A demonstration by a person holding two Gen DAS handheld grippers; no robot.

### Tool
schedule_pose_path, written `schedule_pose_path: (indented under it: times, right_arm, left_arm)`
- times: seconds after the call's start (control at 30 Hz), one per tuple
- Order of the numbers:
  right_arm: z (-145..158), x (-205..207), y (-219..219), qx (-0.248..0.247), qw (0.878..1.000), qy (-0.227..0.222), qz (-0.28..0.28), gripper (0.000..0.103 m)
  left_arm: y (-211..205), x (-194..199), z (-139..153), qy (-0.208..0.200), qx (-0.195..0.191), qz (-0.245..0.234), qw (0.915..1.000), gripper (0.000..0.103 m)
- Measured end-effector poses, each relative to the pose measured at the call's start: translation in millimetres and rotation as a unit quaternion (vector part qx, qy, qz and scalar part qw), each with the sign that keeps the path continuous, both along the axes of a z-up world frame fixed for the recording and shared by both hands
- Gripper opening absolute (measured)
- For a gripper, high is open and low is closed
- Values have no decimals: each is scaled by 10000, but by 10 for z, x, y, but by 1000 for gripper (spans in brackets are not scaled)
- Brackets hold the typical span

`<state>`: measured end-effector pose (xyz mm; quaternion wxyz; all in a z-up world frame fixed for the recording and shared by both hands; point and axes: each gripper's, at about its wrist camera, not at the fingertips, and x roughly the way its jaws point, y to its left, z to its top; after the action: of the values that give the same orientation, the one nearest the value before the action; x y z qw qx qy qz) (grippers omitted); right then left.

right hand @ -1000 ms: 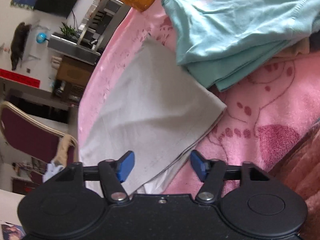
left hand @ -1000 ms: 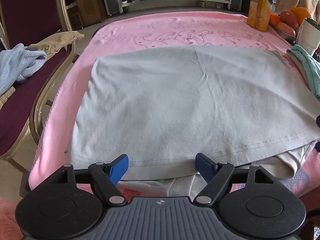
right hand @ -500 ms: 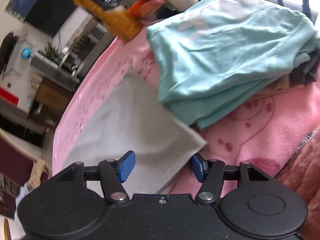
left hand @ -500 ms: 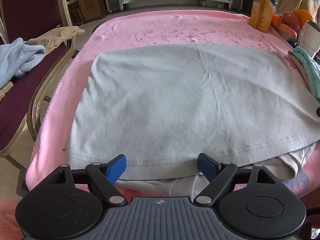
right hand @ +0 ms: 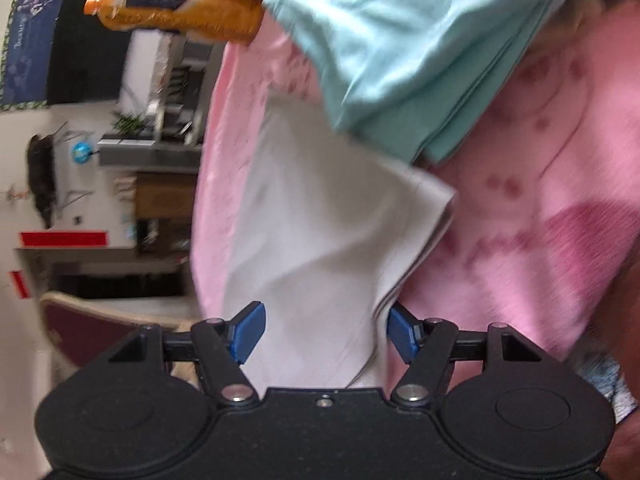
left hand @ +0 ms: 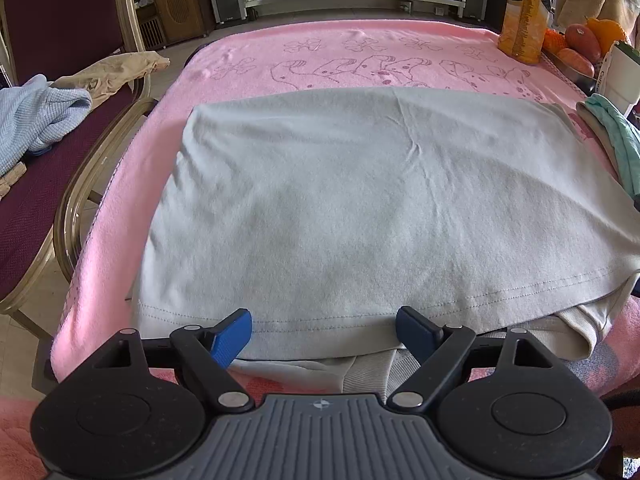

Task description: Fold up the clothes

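Note:
A pale grey shirt (left hand: 360,208) lies folded flat on the pink blanket (left hand: 360,52), its stitched hem toward me. My left gripper (left hand: 324,334) hovers open at that near hem, the cloth lying between its blue fingers (left hand: 232,336) without being pinched. In the right wrist view the picture is rolled and blurred. My right gripper (right hand: 326,332) is at the shirt's (right hand: 320,220) layered right corner. Its jaws are opening, with the grey cloth between them and the pads not pressing on it.
A folded teal stack (right hand: 420,60) sits right of the shirt, also at the edge (left hand: 616,140). An orange drink bottle (left hand: 524,20) and fruit (left hand: 588,40) stand at the far right. A maroon chair (left hand: 40,184) on the left holds a blue knit (left hand: 36,116) and beige garment (left hand: 116,72).
The right wrist view has rolled and dropped closer to the shirt's corner, and its jaws have spread a little. The left gripper has stayed at the hem, its fingers slightly wider.

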<state>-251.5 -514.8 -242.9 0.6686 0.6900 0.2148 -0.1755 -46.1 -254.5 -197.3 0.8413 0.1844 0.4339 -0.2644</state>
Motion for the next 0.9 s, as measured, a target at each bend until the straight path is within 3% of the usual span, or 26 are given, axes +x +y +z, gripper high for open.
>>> schedule_pose_path:
  times: [0.1, 0.2, 0.23, 0.33, 0.47, 0.57, 0.7, 0.83, 0.9]
  right_arm:
    - [-33, 93, 29, -112, 9998, 46, 154, 65]
    - [10, 47, 21, -596, 9974, 205, -351, 61]
    - [20, 30, 24, -706, 9960, 230, -506, 56]
    - [27, 31, 28, -922, 9929, 276, -704, 26]
    - [22, 88, 9, -1020, 9918, 367, -681, 25]
    - [-15, -10, -85, -915, 9864, 550, -1252, 35]
    - [15, 85, -86, -1130, 9858, 595, -1091, 35]
    - [-27, 12, -143, -1139, 9799, 782, -1437, 9]
    - [0, -1, -133, -1266, 9774, 994, -1369, 6]
  left_arm:
    - [4, 2, 0, 6, -9, -3, 10000, 84]
    - [19, 8, -1, 25, -29, -3, 10000, 84]
    - [22, 11, -2, 33, -37, -3, 10000, 84]
    - [27, 20, -6, 56, -54, -4, 10000, 84]
    - [41, 29, -15, 80, -79, -15, 9999, 85]
    - [62, 36, -20, 104, -108, -25, 9999, 85]
    - [74, 39, -18, 100, -108, -62, 9999, 85]
    - [184, 85, 116, 85, -127, -3, 9999, 78]
    - [327, 164, 261, 46, -178, 222, 9996, 79]
